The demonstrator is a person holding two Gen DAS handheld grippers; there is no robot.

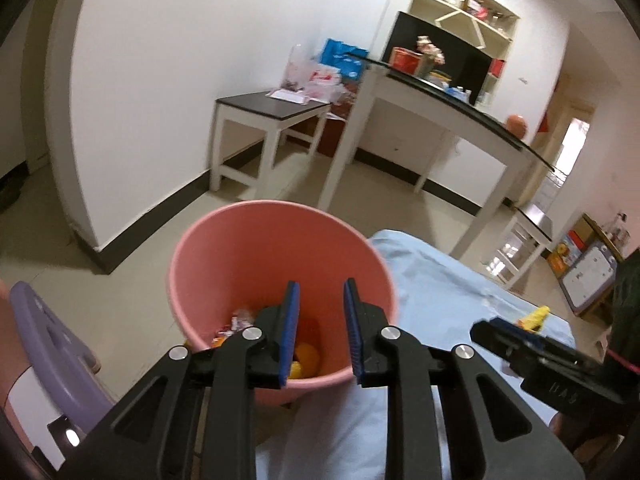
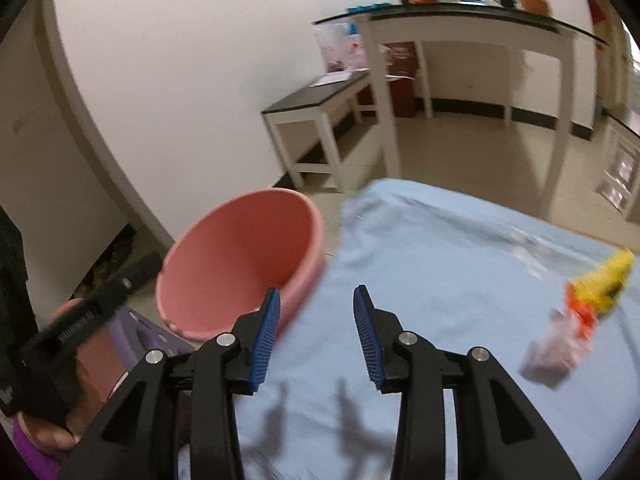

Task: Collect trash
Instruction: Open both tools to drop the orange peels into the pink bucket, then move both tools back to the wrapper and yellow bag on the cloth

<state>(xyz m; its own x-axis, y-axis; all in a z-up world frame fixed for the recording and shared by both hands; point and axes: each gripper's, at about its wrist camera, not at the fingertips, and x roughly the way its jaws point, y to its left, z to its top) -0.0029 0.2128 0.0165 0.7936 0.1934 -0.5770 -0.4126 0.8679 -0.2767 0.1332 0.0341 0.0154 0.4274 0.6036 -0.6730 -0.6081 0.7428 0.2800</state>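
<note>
My left gripper (image 1: pixel 321 285) hangs open over the mouth of a pink bucket (image 1: pixel 224 264), with nothing between its blue pads (image 1: pixel 294 320). Down in the bucket lie yellow and orange scraps (image 1: pixel 306 358) and a crumpled wrapper (image 1: pixel 240 320). My right gripper (image 2: pixel 318 291) is open and empty above the light blue cloth (image 2: pixel 440 248), just right of the pink bucket (image 2: pixel 240 256). A yellow and orange wrapper (image 2: pixel 604 284) and a pale crumpled wrapper (image 2: pixel 554 354) lie on the cloth to its right. The yellow wrapper (image 1: pixel 534 317) also shows beyond the right gripper (image 1: pixel 486 330).
A purple plastic stool (image 1: pixel 48 344) stands left of the bucket. Across the beige floor stand a low dark-topped bench (image 1: pixel 272 108) and a tall white table (image 1: pixel 452 108) loaded with items. Shelves (image 1: pixel 464 4) hang on the far wall. The left gripper (image 2: pixel 144 268) blurs at the left edge.
</note>
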